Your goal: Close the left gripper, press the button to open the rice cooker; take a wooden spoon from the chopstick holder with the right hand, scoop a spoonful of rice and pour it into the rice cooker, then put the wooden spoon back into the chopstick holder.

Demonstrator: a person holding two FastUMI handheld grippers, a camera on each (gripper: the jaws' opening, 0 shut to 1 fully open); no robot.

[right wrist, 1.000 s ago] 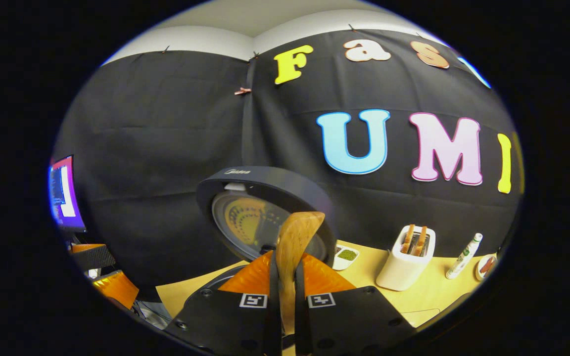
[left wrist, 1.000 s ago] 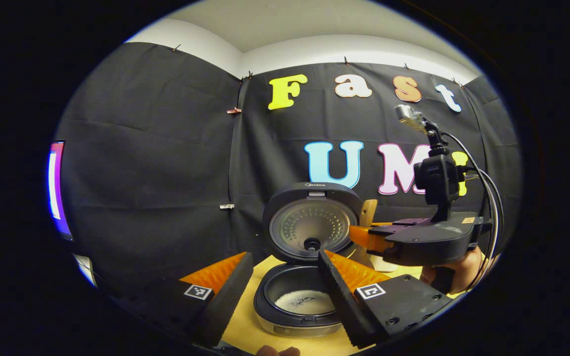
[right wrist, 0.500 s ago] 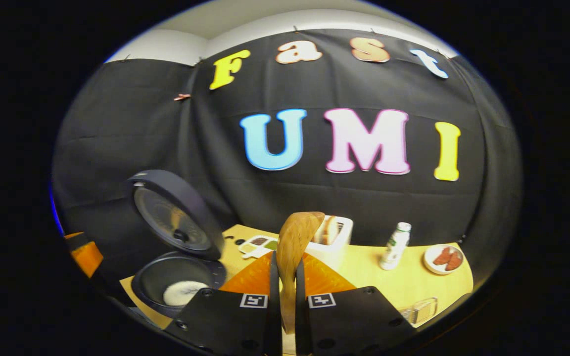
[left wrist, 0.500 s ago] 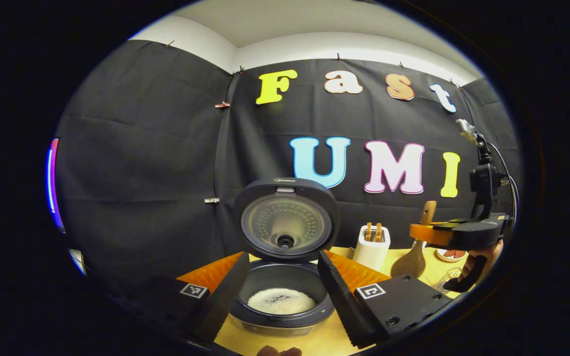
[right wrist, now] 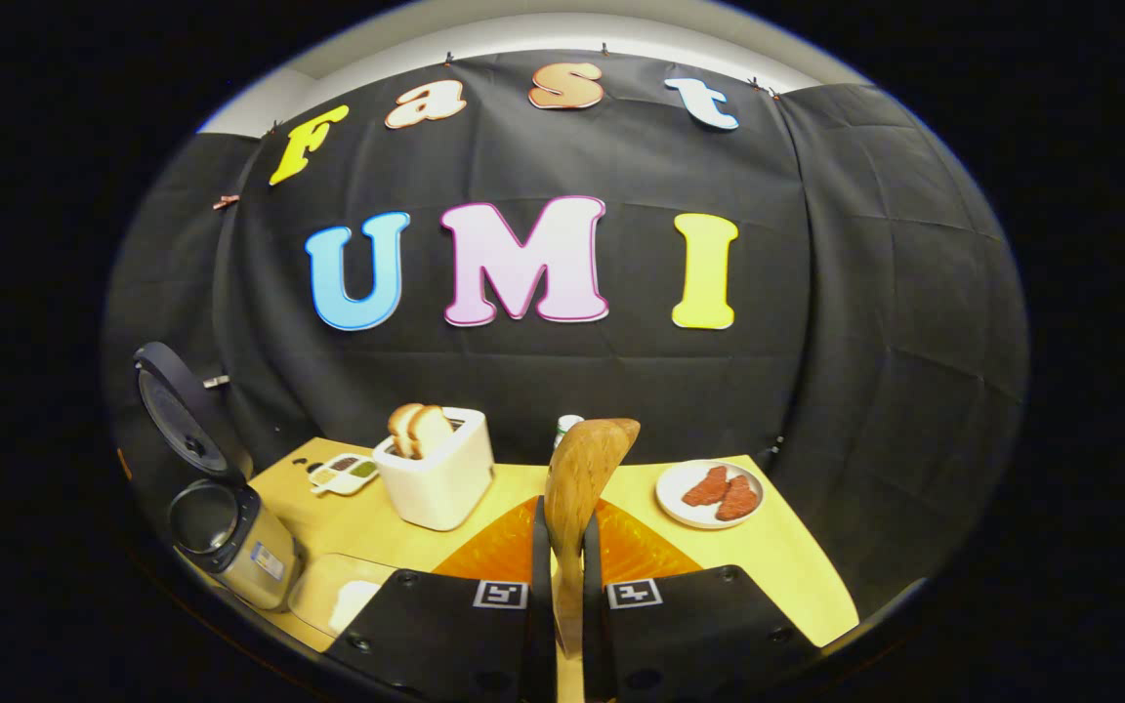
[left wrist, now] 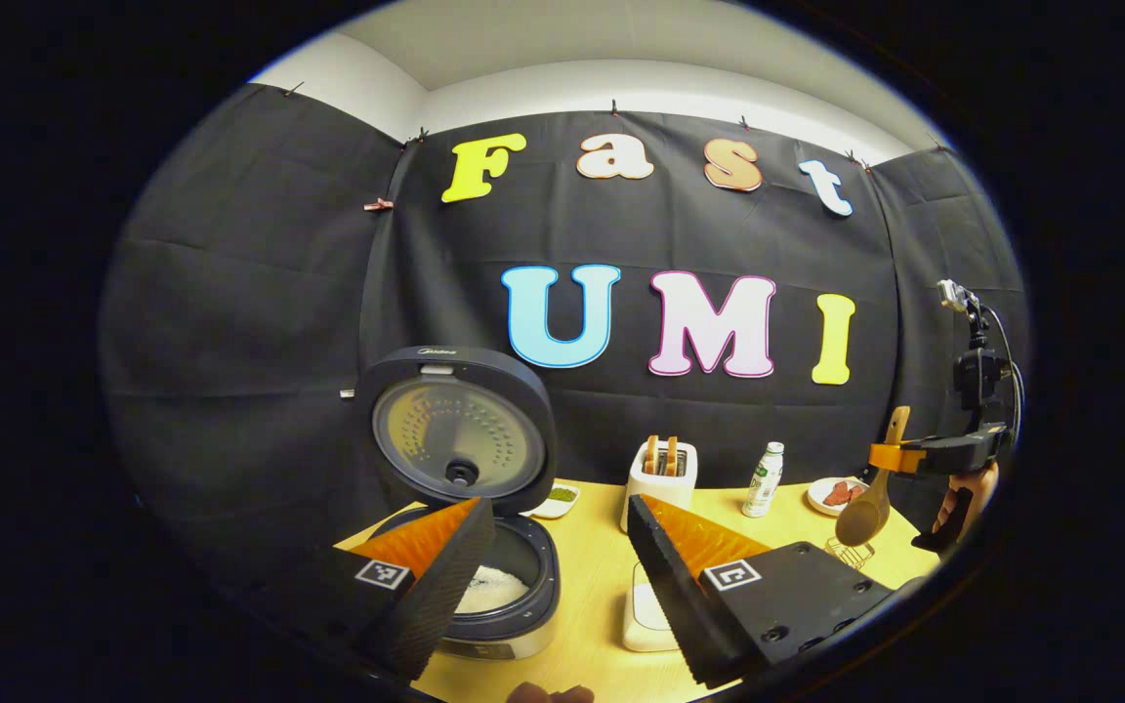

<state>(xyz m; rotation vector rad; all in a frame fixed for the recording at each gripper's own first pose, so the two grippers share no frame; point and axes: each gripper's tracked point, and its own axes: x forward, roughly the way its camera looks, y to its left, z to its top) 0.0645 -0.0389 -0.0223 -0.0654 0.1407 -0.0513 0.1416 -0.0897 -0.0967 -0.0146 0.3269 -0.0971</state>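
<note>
Your right gripper (right wrist: 562, 586) is clamped on the spoon (right wrist: 582, 478), handle up and bowl down, your left gripper (left wrist: 553, 576) spread apart by the open cooker (left wrist: 484, 586) on the yellow surface (right wrist: 797, 576).

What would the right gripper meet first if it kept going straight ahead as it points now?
Probably nothing on the table: the right gripper, shut on the wooden spoon, aims between the toaster and the plate, near a bottle behind the spoon. Depth is unclear.
</note>
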